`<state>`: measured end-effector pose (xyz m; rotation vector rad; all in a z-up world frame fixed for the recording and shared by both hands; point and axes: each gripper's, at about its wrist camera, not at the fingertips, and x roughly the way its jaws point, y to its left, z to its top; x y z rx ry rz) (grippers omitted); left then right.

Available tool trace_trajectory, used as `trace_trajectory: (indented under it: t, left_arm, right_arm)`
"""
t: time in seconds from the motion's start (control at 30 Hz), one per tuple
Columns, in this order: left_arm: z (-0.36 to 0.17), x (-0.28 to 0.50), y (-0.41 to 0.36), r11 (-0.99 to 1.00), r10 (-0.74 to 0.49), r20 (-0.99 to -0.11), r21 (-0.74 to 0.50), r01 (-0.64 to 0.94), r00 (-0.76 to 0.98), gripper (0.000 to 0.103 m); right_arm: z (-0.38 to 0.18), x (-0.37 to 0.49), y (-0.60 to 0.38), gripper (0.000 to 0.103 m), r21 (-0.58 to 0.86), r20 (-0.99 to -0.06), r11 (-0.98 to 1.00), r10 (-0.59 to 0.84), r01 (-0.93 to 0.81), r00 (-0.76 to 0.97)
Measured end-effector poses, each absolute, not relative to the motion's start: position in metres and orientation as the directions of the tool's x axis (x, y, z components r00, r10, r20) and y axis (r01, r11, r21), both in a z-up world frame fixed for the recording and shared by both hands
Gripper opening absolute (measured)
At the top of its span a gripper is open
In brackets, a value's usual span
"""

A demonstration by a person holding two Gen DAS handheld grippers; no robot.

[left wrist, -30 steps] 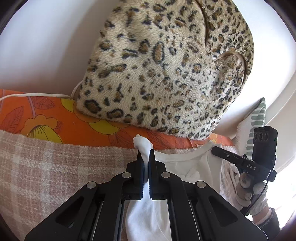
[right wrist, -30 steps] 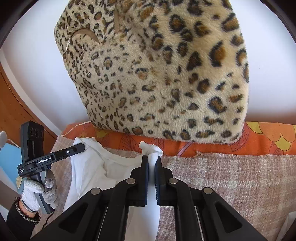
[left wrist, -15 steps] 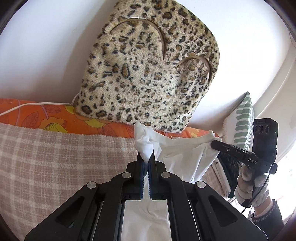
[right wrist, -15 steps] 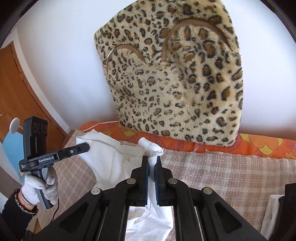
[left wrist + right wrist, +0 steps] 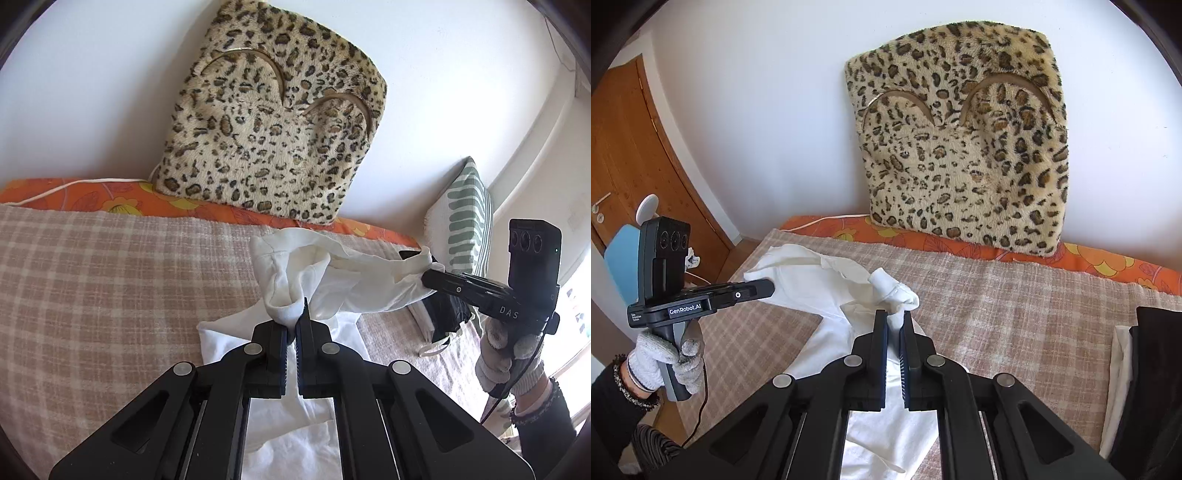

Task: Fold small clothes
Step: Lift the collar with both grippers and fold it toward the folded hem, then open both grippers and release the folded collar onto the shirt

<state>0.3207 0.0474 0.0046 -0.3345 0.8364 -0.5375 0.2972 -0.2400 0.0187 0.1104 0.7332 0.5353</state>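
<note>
A white garment hangs stretched between both grippers above a pink checked blanket. Its lower part trails onto the blanket. In the left wrist view my left gripper is shut on a bunched corner of the cloth. The right gripper, held by a gloved hand, pinches the far corner at the right. In the right wrist view my right gripper is shut on a bunched corner of the white garment. The left gripper grips the other corner at the left.
A leopard-print cushion leans on the white wall behind an orange floral sheet. A green-striped pillow stands at the right. Folded dark and white clothes lie on the blanket's right side. A wooden door is at far left.
Both grippers have drawn back from the cushion and risen, each still shut on its corner. The garment's top edge has lifted off the blanket and now spans between them.
</note>
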Motion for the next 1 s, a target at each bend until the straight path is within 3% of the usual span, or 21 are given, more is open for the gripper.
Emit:
trace_trajectory:
  t: [0.43,0.83,1.0]
  left_arm:
    - [-0.019,0.218,0.031,0.85,-0.516,-0.701,-0.348,0.395,0.492,0.002]
    - [-0.06,0.164,0.017,0.873,-0.324,-0.762,-0.013,0.487,0.561,0.002]
    - [-0.072,0.16,0.02,0.866,-0.29,-0.78,0.033,0.498,0.555,0.006]
  right_arm:
    - [-0.012,0.199,-0.224,0.003,0.26,-0.636,0.854,0.503,-0.45,0.586]
    - [-0.05,0.148,-0.218,0.003,0.158,-0.675,0.867,0.443,-0.472,0.59]
    - [-0.058,0.136,-0.216,0.004,0.055,-0.694,0.867,0.39,-0.495,0.606]
